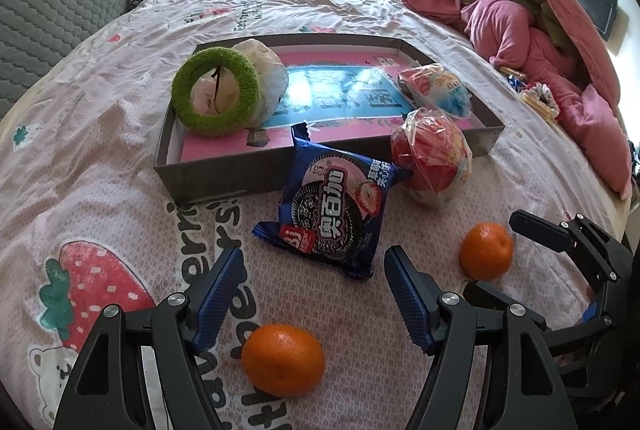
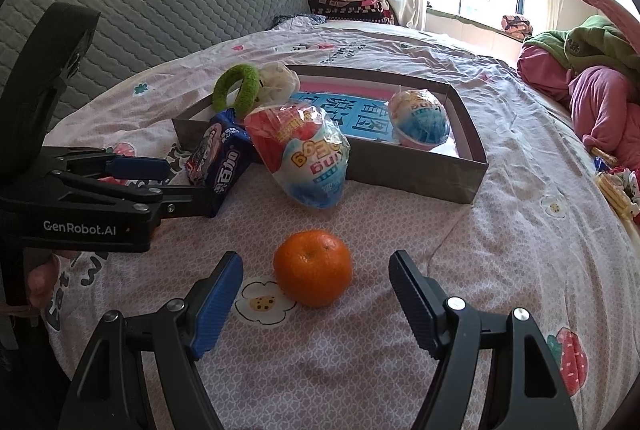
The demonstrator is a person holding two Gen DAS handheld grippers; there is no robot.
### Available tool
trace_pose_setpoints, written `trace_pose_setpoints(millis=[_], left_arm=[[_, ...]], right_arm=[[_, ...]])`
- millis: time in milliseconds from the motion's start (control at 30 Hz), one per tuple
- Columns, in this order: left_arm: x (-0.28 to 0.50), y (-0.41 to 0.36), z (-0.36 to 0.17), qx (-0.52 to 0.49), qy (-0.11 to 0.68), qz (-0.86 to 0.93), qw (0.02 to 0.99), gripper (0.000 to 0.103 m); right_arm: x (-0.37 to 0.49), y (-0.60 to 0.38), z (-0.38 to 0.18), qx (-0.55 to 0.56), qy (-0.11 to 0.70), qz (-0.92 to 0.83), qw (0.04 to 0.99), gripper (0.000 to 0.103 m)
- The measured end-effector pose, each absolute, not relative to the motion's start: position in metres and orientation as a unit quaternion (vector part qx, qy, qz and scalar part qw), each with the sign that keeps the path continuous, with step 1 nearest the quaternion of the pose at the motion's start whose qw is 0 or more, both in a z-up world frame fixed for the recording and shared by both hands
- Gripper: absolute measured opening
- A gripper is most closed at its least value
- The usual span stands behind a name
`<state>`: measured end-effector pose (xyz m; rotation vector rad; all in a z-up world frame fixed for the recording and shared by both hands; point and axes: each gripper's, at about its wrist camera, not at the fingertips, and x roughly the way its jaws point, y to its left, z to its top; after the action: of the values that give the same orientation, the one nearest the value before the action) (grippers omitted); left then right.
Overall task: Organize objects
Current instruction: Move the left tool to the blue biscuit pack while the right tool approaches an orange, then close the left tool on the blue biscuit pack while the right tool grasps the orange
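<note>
A shallow grey box (image 1: 224, 169) lies on the bed and holds a green ring (image 1: 216, 93), a white bundle (image 1: 268, 69) and a wrapped egg toy (image 1: 436, 87). A blue cookie pack (image 1: 336, 209) and a second wrapped egg toy (image 1: 432, 157) lean on its front wall. My left gripper (image 1: 314, 270) is open above one orange (image 1: 283, 360). My right gripper (image 2: 316, 278) is open around the other orange (image 2: 313, 267), not touching it. That orange also shows in the left wrist view (image 1: 486, 250).
The box (image 2: 416, 177) sits mid-bed on a pink printed sheet (image 2: 520, 270). A pile of pink and green bedding (image 1: 520, 17) lies at the right. A grey quilted headboard (image 2: 160, 1) stands at the left. Small wrapped snacks (image 2: 616, 189) lie at the right edge.
</note>
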<state>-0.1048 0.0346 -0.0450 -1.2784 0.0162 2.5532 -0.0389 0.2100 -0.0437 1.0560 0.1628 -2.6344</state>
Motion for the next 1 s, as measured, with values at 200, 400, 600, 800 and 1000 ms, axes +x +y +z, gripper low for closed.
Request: trace_pose_setpoints(millis=[200, 400, 600, 800, 1000], left_arm=[[-0.111, 0.036, -0.046, -0.443, 0.003, 0.885, 0.142, 0.074], [-0.117, 0.037, -0.048, -0.441, 0.0, 0.887, 0.14, 0.074], [-0.124, 0.04, -0.049, -0.44, 0.0, 0.887, 0.141, 0.074], [-0.131, 0.046, -0.05, -0.44, 0.006, 0.886, 0.144, 0.074], [-0.134, 0.047, -0.052, -0.44, 0.008, 0.886, 0.144, 0.074]], right_arm=[[-0.043, 0.212, -0.046, 0.371, 0.055, -0.916, 0.141, 0.075], [-0.044, 0.213, -0.046, 0.371, 0.052, -0.917, 0.14, 0.075], [-0.044, 0.21, -0.047, 0.37, 0.064, -0.917, 0.136, 0.071], [-0.045, 0.209, -0.05, 0.371, 0.072, -0.916, 0.135, 0.064], [-0.045, 0.202, -0.054, 0.373, 0.093, -0.912, 0.142, 0.049]])
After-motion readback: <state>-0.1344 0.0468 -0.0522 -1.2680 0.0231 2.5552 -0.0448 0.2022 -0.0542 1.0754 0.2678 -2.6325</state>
